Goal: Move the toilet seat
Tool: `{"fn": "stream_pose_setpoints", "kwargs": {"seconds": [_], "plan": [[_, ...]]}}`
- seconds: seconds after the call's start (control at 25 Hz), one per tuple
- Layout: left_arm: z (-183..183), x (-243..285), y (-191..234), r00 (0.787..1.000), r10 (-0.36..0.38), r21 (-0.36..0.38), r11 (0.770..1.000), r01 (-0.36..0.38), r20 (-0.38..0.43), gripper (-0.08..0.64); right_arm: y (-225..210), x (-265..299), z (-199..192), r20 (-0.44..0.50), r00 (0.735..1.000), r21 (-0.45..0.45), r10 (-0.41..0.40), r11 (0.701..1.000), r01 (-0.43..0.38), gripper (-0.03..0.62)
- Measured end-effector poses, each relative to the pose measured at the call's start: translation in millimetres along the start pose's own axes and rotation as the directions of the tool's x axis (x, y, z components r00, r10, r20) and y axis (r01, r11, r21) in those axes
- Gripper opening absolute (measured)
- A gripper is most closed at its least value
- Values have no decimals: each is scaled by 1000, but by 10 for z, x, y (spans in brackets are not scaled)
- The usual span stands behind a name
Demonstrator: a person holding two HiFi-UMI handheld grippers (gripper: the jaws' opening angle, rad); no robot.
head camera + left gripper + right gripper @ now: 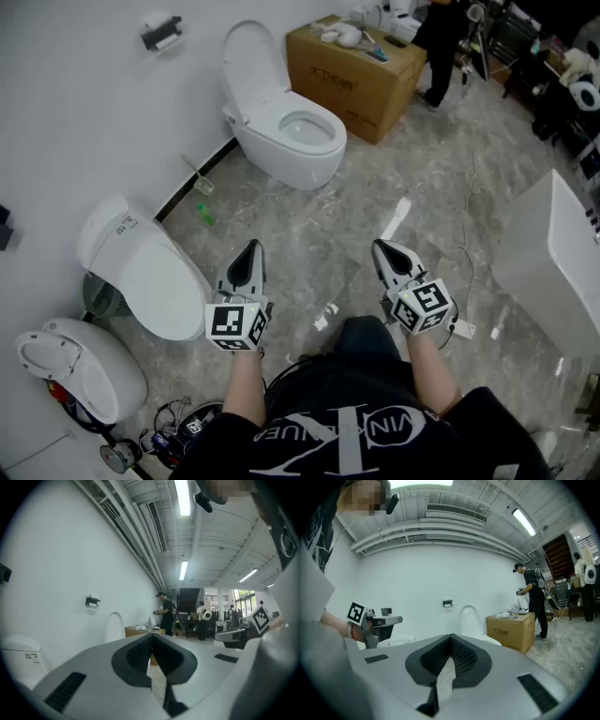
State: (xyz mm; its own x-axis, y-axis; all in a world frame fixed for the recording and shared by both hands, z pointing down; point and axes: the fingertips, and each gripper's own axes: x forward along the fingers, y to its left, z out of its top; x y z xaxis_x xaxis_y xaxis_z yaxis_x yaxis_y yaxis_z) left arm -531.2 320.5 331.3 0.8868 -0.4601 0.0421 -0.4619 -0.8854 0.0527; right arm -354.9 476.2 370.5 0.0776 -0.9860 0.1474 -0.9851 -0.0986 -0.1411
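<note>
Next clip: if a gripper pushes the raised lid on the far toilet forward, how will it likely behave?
The lid looks like a rigid moulded shell, so it should swing as one piece, not flex. It stands upright by the wall above the bowl; tipped forward it may drop by itself. Its glossy surface is probably slippery.

"VIN K" on black shirt (375, 427)
</note>
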Motion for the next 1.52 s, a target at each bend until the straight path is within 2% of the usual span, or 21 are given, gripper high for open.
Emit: {"fn": "stream_pose_setpoints", "kwargs": {"seconds": [0.44, 0.72, 0.84, 0.92, 0.96, 1.08, 1.2, 1.52], "plan": [[-36, -50, 9, 1000, -1, -17, 1000, 1, -11, 3, 40, -24, -3, -7, 1000, -9, 2, 1000, -2, 9], [-98, 123, -51, 1000, -21, -86, 996, 20, -14, 5, -113, -114, 54, -5, 999, -24, -33, 999, 33, 11], [-181, 227, -169, 999, -46, -124, 991, 44, -16, 5, -306, -176, 1, -8, 999, -8, -50, 999, 50, 56], [-237, 346, -175, 999, -41, -115, 993, 37, -31, 22, -474, -132, -42, -5, 999, 31, -42, 999, 42, 134], [-258, 426, -156, 999, -34, -107, 994, 30, -39, 40, -572, -79, -63, -5, 999, 46, -37, 998, 37, 144], [-325, 692, -71, 998, 6, -106, 994, -12, -64, 104, -916, 136, -137, -20, 999, 76, -27, 997, 28, 160], [-350, 1074, 19, 996, 38, -118, 992, -48, -86, 120, -1279, 425, -45, -10, 1000, 98, -17, 995, 18, 163], [-175, 2243, -128, 998, 19, -105, 994, -26, -65, 120, -2143, 988, 139, -37, 998, 95, 54, 994, -50, 170]]}}
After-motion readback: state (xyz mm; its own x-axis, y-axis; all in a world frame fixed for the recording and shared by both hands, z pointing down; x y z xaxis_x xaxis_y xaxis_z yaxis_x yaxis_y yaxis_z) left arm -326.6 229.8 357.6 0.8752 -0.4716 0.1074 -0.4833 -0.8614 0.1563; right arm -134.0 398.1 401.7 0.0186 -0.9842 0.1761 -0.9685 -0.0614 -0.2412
